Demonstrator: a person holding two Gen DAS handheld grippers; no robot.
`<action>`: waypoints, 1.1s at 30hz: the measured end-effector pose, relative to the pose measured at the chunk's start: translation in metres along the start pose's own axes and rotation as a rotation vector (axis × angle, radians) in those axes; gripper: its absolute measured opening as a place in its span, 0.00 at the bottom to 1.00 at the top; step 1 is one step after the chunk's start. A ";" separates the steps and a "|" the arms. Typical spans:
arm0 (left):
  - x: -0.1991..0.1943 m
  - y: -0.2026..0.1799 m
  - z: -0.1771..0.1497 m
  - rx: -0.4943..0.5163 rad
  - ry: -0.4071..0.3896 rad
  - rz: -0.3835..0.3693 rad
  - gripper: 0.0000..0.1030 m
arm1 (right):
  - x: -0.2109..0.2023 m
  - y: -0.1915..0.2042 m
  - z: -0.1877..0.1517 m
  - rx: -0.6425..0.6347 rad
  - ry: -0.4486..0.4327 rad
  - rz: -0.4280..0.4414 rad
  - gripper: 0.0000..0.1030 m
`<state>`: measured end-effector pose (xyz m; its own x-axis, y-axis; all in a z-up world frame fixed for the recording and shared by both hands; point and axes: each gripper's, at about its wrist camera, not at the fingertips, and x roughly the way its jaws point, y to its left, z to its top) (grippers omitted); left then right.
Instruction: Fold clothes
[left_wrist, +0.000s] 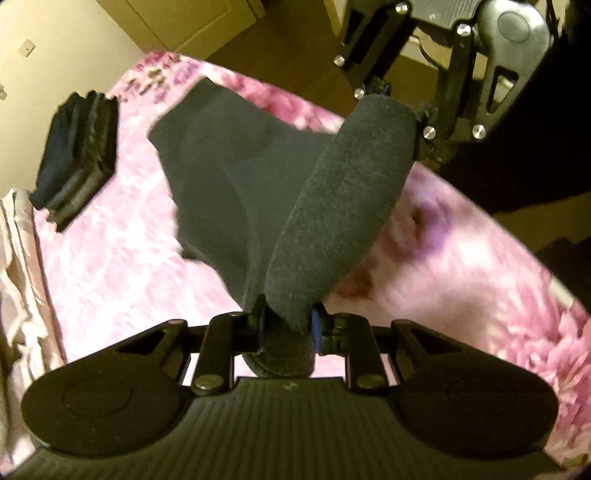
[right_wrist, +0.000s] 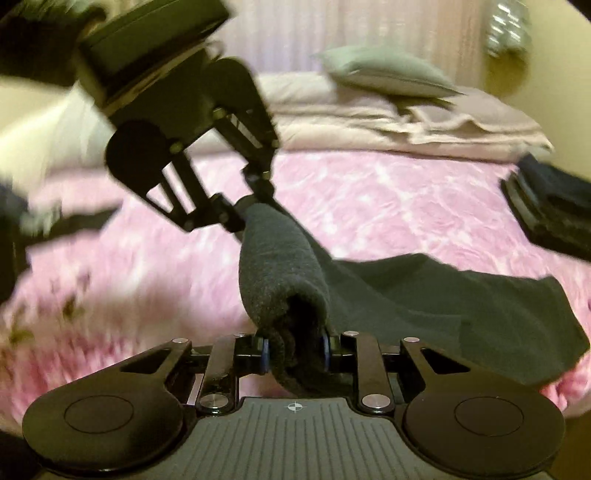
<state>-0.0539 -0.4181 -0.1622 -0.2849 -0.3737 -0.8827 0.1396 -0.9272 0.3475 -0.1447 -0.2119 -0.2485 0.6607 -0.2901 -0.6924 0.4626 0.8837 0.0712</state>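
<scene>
Currently, both claws on one garment
Left claw (left_wrist: 287, 325): closed tight on a bunched end of the dark grey garment (left_wrist: 229, 177); cloth fills the gap between the blue pads, a bit of it sticking out behind the fingers.
Right claw (right_wrist: 294, 350): also clamped on a rolled end of the same garment, fabric wadded between its blue pads.
Garment: dark grey, fuzzy knit look. Top edge stretched as a thick roll between the two claws; rest hangs down and trails onto the bed. In the right wrist view the loose part spreads out to the right over the bedspread.
Garment position: lifted above the middle of the bed, lower part touching the cover.
Bedspread (left_wrist: 122, 266): pink with floral pattern, blurred in both views.
Folded stack (left_wrist: 75, 158): dark clothes piled neatly, lying on the bedspread near its edge, well apart from the held garment.
Bedding (right_wrist: 406, 125): pale folded blankets at the far end of the bed, a grey-green pillow (right_wrist: 384, 72) on top.
Floor (left_wrist: 280, 48): brown wood past the bed.
</scene>
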 end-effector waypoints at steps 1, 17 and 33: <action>-0.003 0.011 0.011 0.002 -0.001 0.000 0.19 | -0.008 -0.013 0.009 0.045 -0.015 0.012 0.23; 0.081 0.159 0.174 0.069 -0.012 -0.083 0.21 | -0.061 -0.276 0.033 0.555 -0.137 -0.001 0.23; 0.272 0.220 0.217 -0.066 0.090 -0.179 0.19 | 0.002 -0.426 -0.072 1.020 -0.035 0.013 0.22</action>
<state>-0.3064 -0.7287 -0.2569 -0.2251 -0.1969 -0.9542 0.1574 -0.9739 0.1638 -0.3827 -0.5622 -0.3323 0.6788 -0.3073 -0.6669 0.7275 0.1579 0.6677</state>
